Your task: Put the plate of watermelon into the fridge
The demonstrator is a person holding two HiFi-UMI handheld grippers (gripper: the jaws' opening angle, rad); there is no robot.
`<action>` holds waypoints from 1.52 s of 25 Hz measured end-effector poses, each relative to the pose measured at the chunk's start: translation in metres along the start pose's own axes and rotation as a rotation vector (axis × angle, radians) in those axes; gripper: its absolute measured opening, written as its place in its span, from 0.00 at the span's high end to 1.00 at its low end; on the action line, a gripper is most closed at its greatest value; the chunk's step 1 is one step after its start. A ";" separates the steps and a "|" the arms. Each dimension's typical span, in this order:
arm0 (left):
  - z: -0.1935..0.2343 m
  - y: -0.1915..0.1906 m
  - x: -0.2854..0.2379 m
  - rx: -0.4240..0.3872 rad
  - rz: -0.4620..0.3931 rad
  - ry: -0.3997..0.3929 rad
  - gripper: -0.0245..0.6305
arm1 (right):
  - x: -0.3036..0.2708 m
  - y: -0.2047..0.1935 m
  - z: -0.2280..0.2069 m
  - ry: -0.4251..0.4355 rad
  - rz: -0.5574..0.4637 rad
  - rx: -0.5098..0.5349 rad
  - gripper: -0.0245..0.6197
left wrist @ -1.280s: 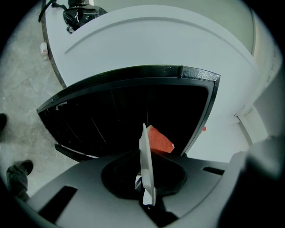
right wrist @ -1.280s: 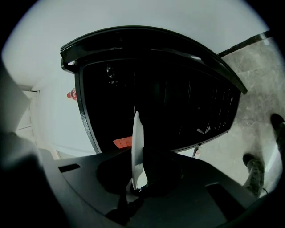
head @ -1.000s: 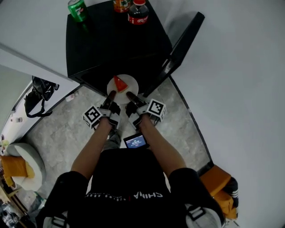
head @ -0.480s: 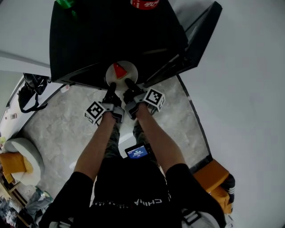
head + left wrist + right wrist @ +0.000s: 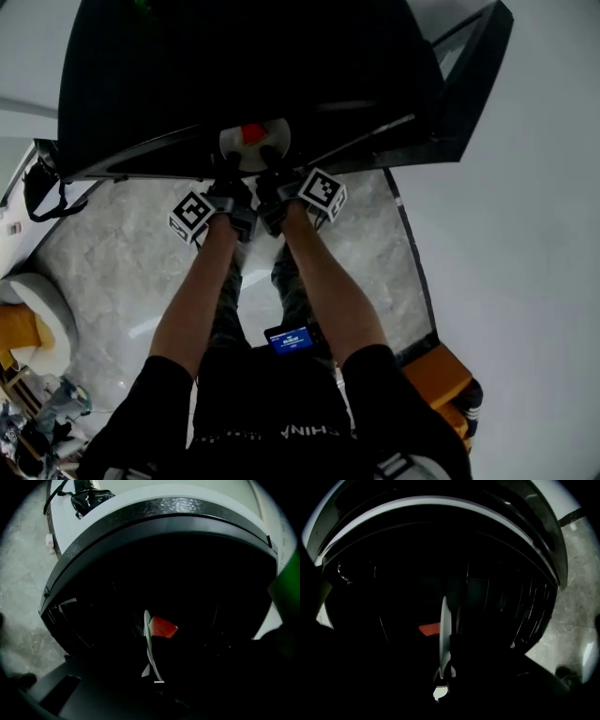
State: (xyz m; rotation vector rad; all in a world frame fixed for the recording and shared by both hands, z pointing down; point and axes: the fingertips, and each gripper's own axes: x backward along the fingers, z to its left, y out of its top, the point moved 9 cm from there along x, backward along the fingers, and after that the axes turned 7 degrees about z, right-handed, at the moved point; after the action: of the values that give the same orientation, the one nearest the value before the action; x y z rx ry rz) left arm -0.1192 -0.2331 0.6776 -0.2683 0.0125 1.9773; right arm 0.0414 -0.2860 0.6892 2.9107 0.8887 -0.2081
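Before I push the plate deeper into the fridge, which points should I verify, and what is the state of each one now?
1. Fridge door open wide enough: ok.
2. Left gripper shut on the plate rim: ok.
3. Right gripper shut on the rim beside it: ok.
4. Watermelon slice lying on the plate: ok.
5. Plate fully inside the fridge: not ok; its near part sticks out from under the fridge top.
6. Free shelf space ahead of the plate: cannot tell; the interior is too dark in both gripper views.
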 end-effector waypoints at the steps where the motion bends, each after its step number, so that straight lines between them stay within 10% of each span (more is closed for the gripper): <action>1: 0.005 0.000 -0.001 0.011 0.000 0.007 0.91 | -0.002 0.002 -0.003 0.002 0.008 0.003 0.91; 20: 0.014 0.019 -0.018 0.039 -0.116 0.089 0.93 | -0.004 0.013 -0.001 -0.014 0.139 0.090 0.81; 38: -0.017 0.023 -0.001 -0.518 0.198 0.312 0.76 | 0.004 0.008 0.004 -0.168 0.107 0.220 0.92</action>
State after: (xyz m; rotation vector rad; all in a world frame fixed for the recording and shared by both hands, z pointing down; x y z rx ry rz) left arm -0.1366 -0.2457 0.6590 -0.9409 -0.2849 2.0897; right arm 0.0485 -0.2907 0.6849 3.0699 0.7230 -0.5671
